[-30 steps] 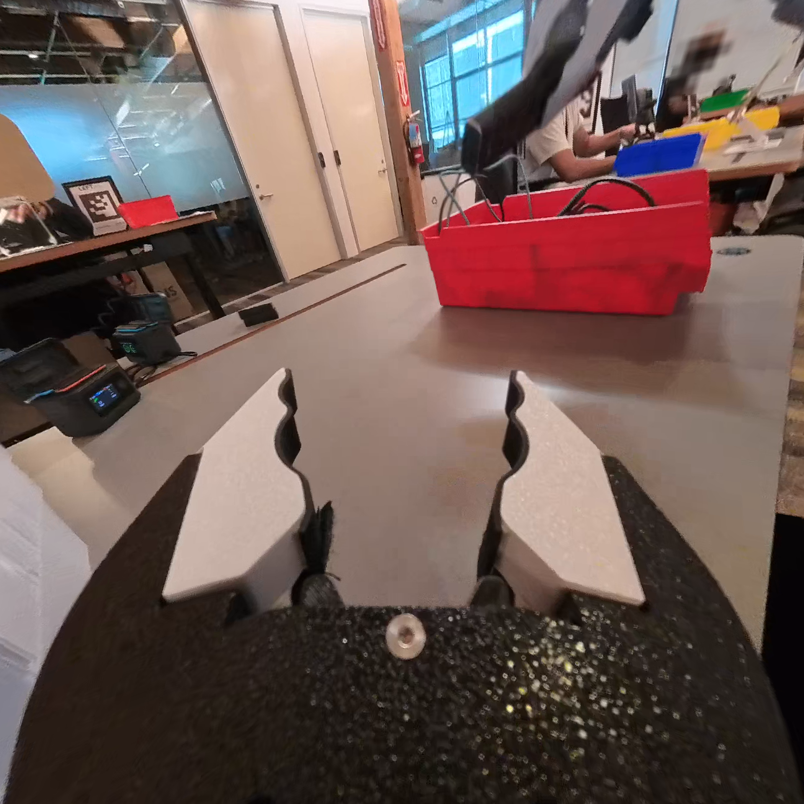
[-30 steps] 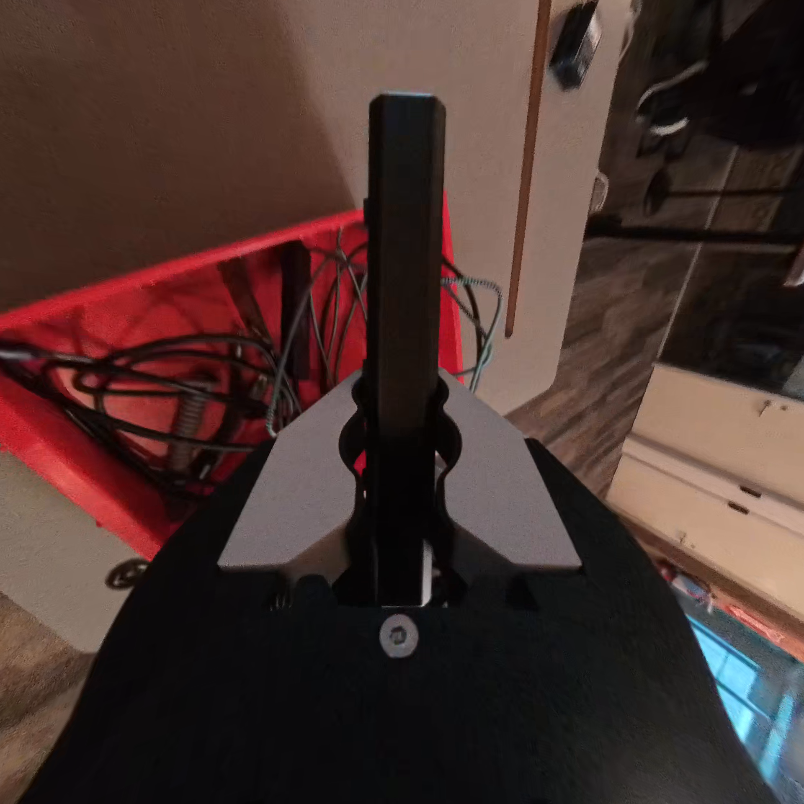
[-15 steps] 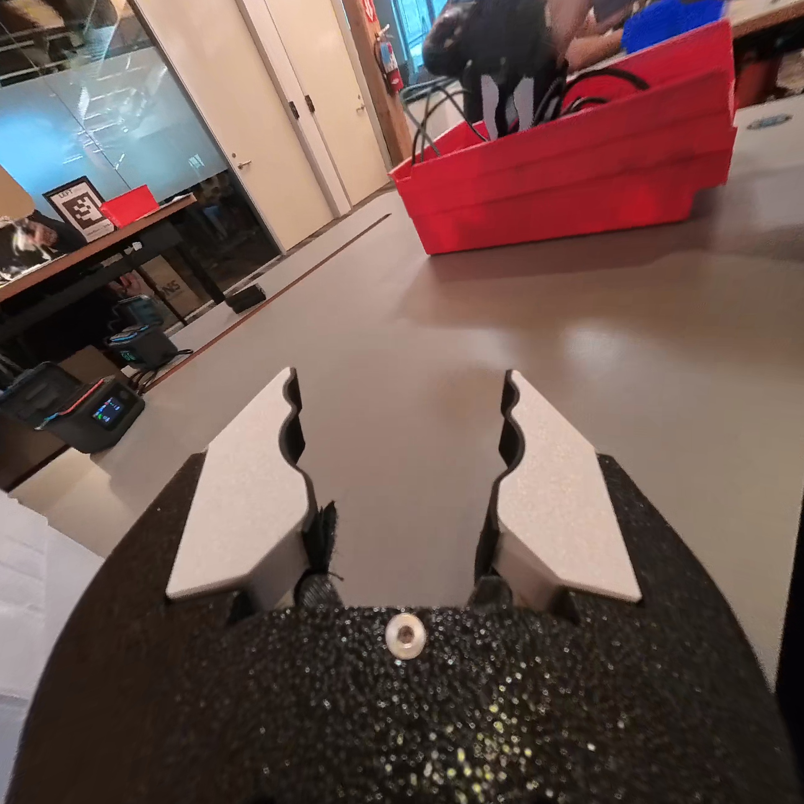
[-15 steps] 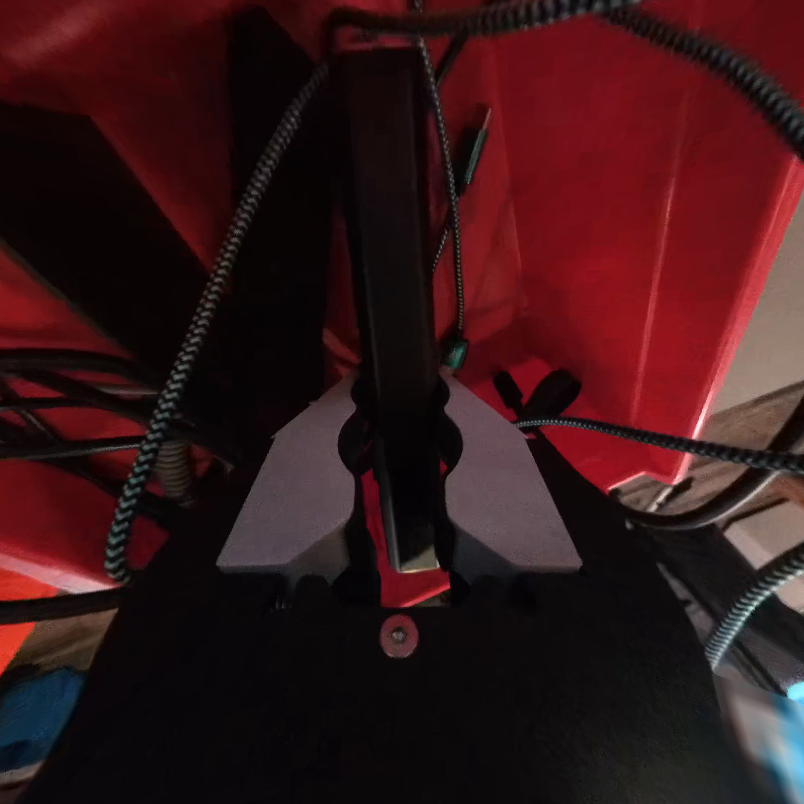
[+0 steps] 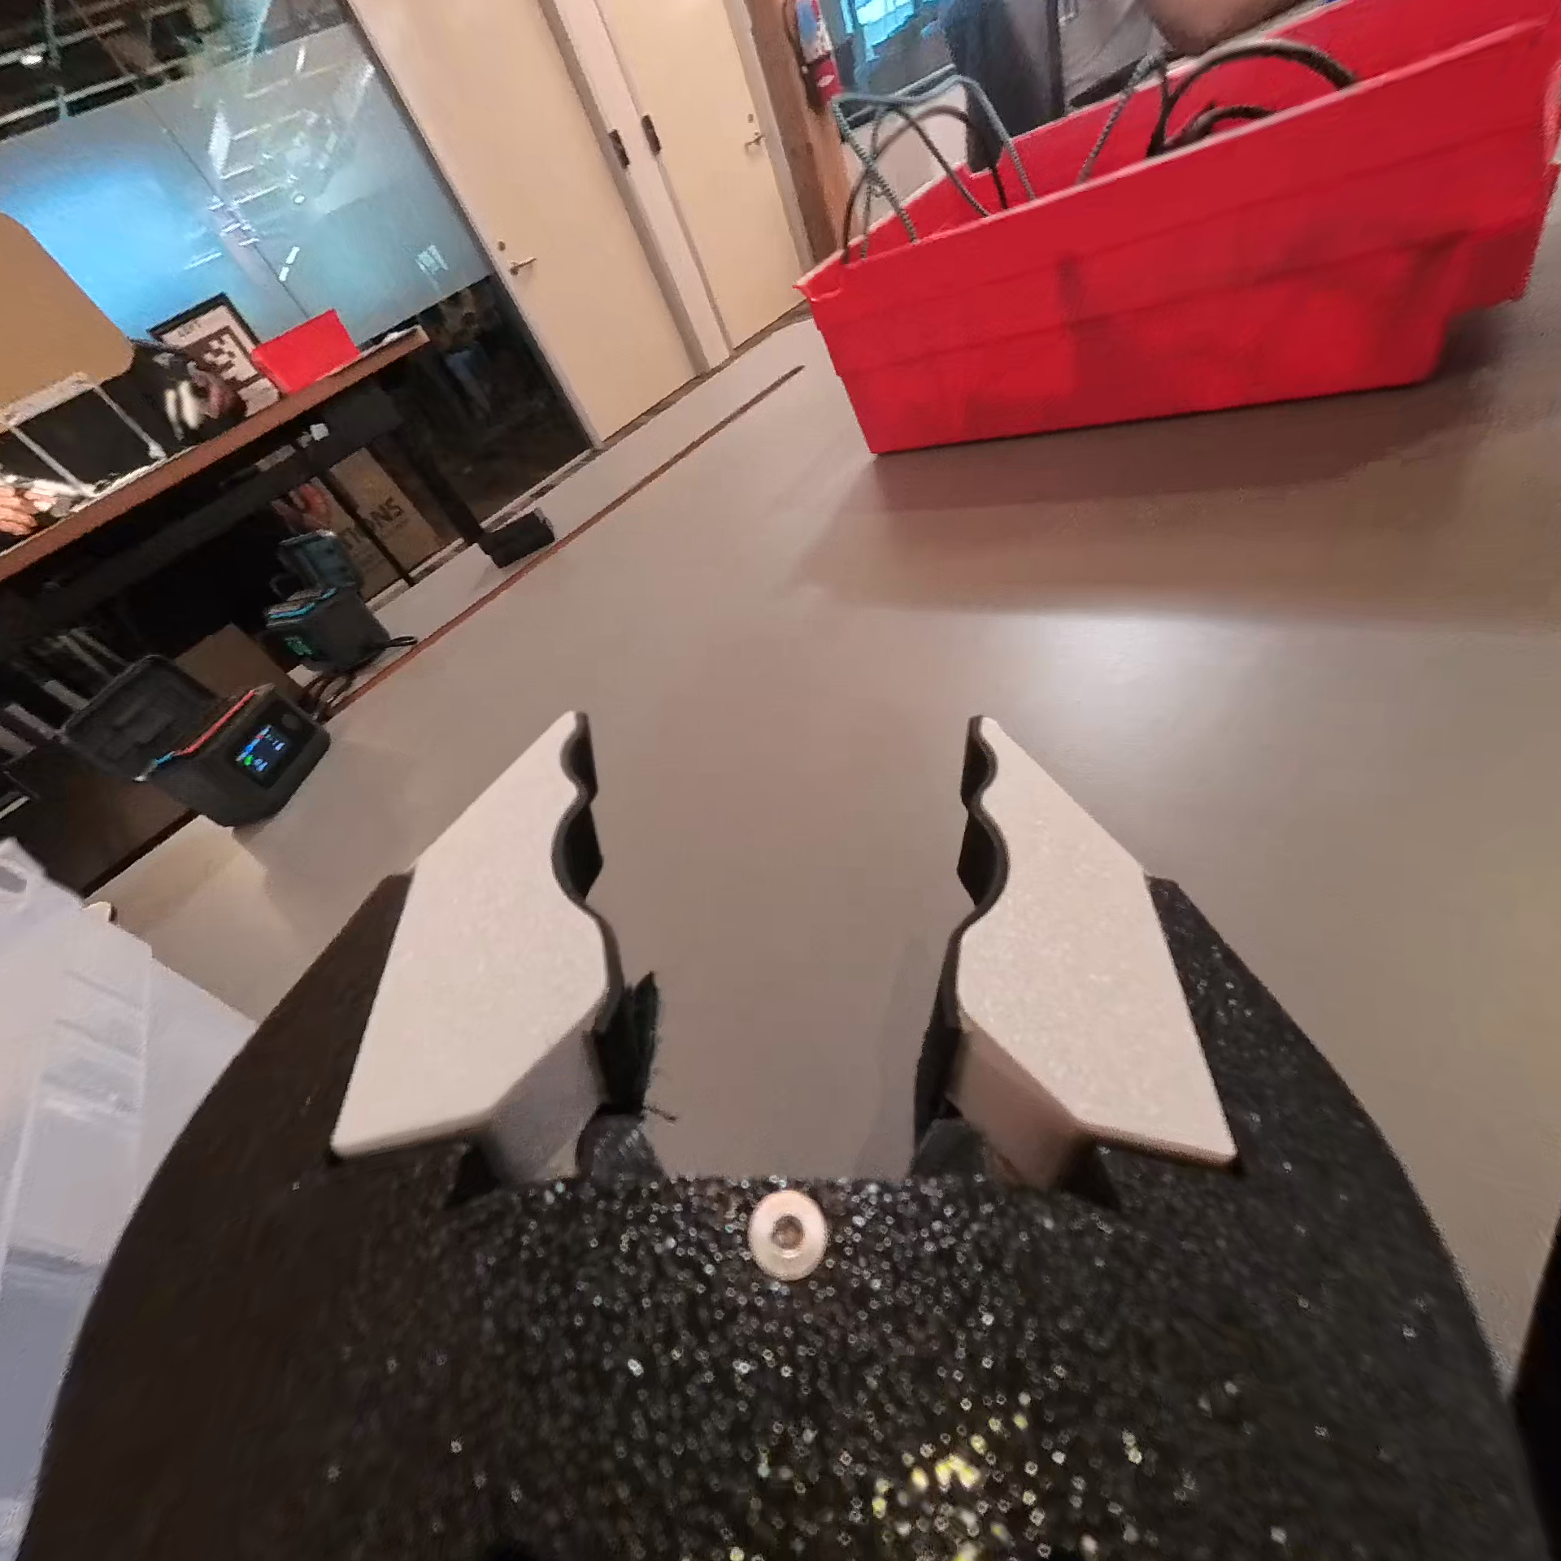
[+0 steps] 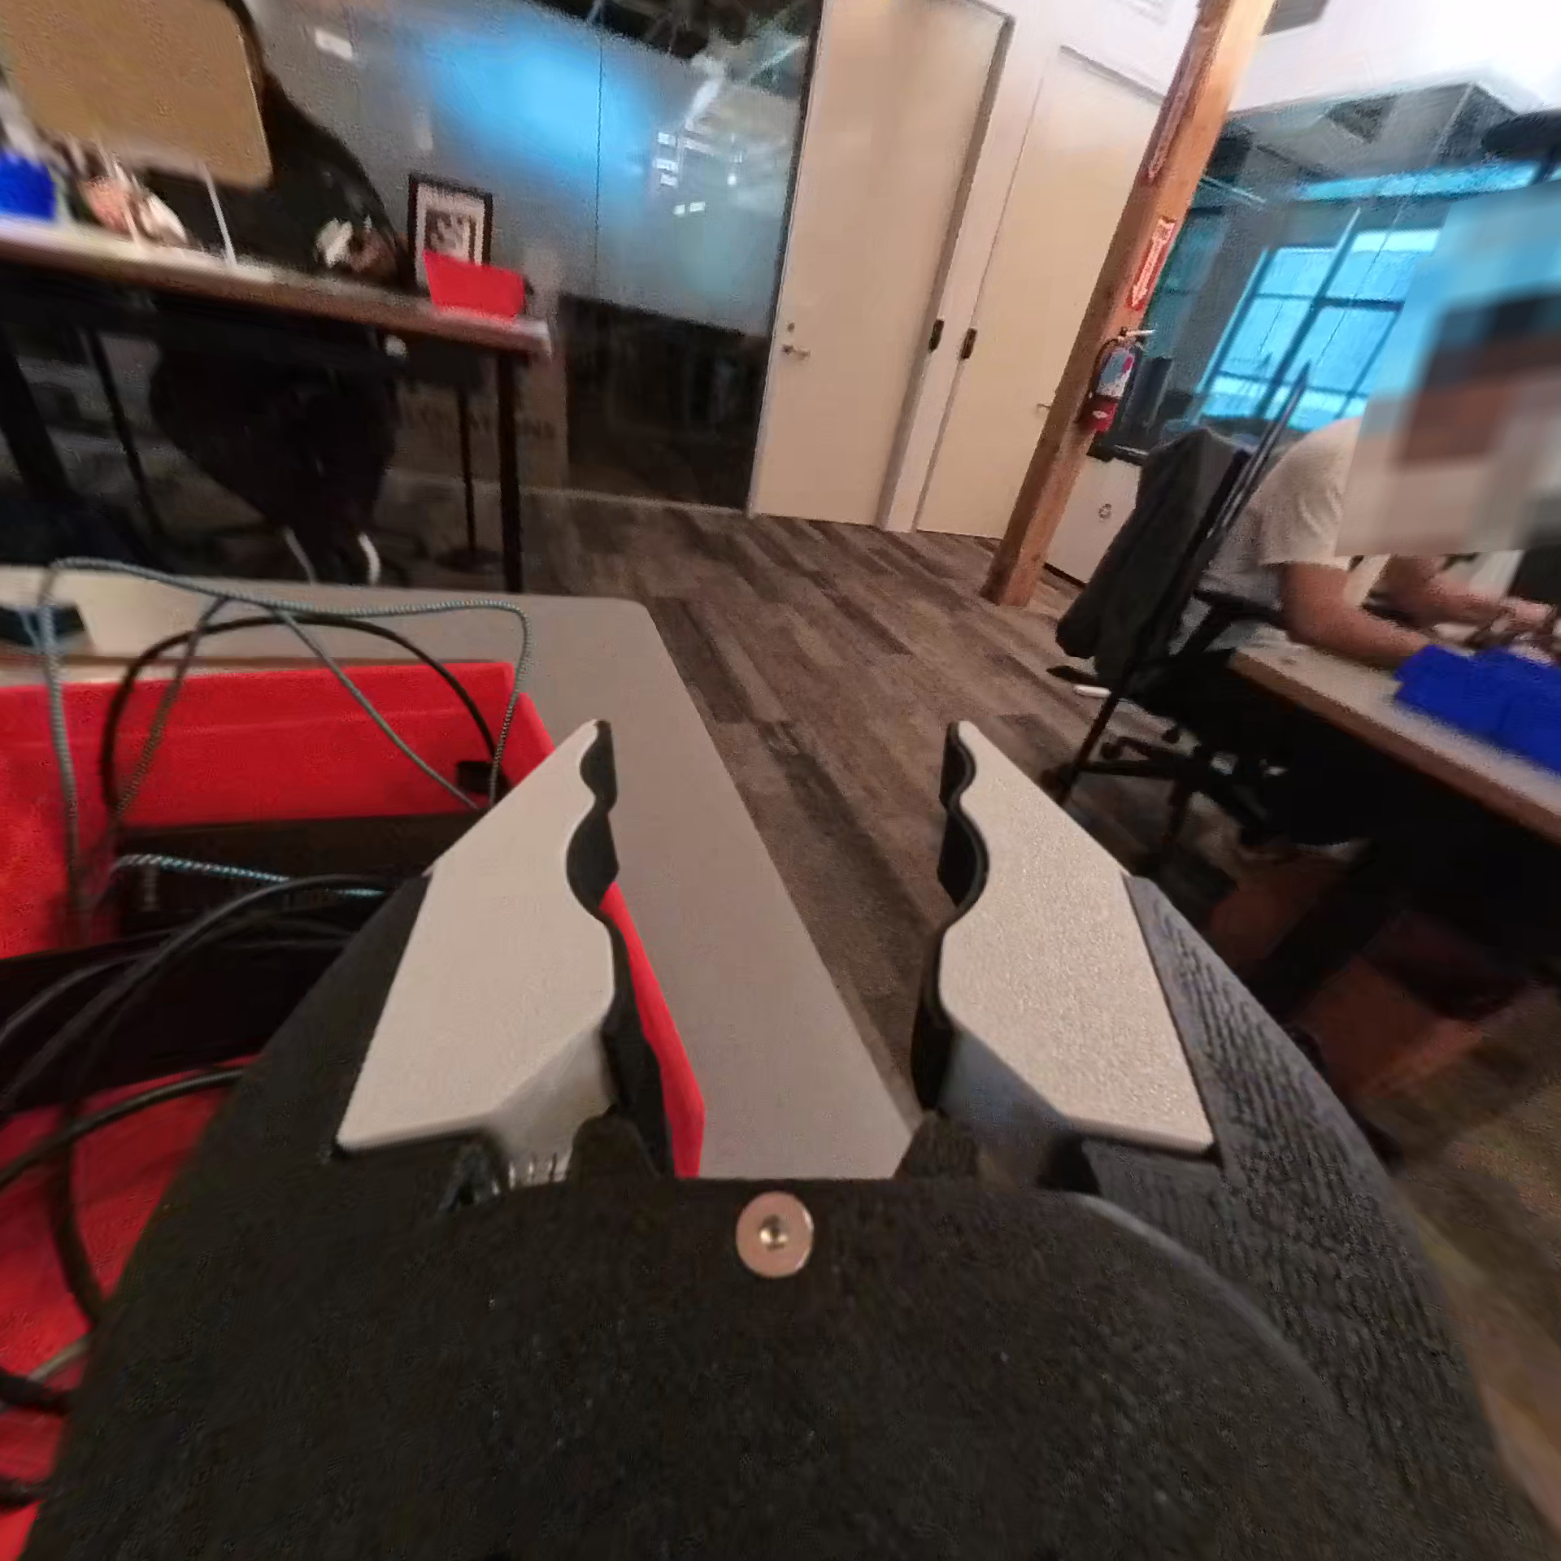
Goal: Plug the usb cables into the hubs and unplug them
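The red bin (image 5: 1166, 279) is the biggest thing near the left gripper (image 5: 779, 735), standing ahead of its jaws and off to their right on the grey table (image 5: 845, 608), well apart from the tips. The stretch of table between the jaws and the bin is bare. Loops of cable (image 5: 921, 160) rise over the bin's near corner and rim. The left gripper's jaws stand wide with only table showing between them.

The right gripper (image 6: 777, 743) hangs over the bin's (image 6: 279, 743) edge, its jaws also wide and holding nothing; the red wall passes just under the left finger (image 6: 507, 938). The cables (image 6: 169, 929), black and braided, lie tangled inside the bin, left of the jaws, over a long black block that may be a hub, though it is too dark to tell.

Ahead of the right jaws the table (image 6: 726, 887) ends at a wood-plank floor (image 6: 845, 608). A seated person (image 6: 1318, 541) works at a desk to their right, beside blue bins (image 6: 1487, 701). Small black power units (image 5: 211, 752) sit left of the left jaws.
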`<act>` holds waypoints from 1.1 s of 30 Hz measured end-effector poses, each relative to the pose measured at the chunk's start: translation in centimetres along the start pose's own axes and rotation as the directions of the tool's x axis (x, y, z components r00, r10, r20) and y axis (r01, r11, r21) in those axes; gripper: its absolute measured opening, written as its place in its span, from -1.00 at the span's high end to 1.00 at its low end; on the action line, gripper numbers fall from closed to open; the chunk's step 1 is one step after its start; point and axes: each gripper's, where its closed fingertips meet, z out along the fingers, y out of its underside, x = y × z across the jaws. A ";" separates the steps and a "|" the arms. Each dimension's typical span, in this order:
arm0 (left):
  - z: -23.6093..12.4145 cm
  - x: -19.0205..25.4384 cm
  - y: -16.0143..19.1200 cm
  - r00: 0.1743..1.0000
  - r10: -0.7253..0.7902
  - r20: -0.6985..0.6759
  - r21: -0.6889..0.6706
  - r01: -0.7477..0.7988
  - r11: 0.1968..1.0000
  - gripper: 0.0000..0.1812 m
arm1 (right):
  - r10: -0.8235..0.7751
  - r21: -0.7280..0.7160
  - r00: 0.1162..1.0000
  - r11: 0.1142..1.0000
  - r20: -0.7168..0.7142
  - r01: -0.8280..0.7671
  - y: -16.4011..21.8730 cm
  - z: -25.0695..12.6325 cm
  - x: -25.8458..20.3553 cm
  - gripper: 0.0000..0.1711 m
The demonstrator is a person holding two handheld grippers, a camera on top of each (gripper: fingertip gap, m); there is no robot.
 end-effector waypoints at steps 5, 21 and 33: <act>-2.4 -0.4 -3.3 0.986 -0.159 -0.048 0.094 0.163 0.982 0.05 | 0.149 -0.160 0.970 0.980 0.192 -0.119 7.0 -0.7 -0.3 0.09; -16.7 -8.9 9.0 0.782 -0.261 0.567 -0.358 0.518 0.777 0.03 | 0.042 -0.269 0.942 0.962 0.332 0.052 12.7 0.5 -4.3 0.78; -15.6 -9.4 9.8 0.839 -0.011 0.544 -0.494 0.331 0.804 0.96 | 0.171 -0.297 0.898 0.954 0.406 -0.047 13.0 0.3 -5.6 0.96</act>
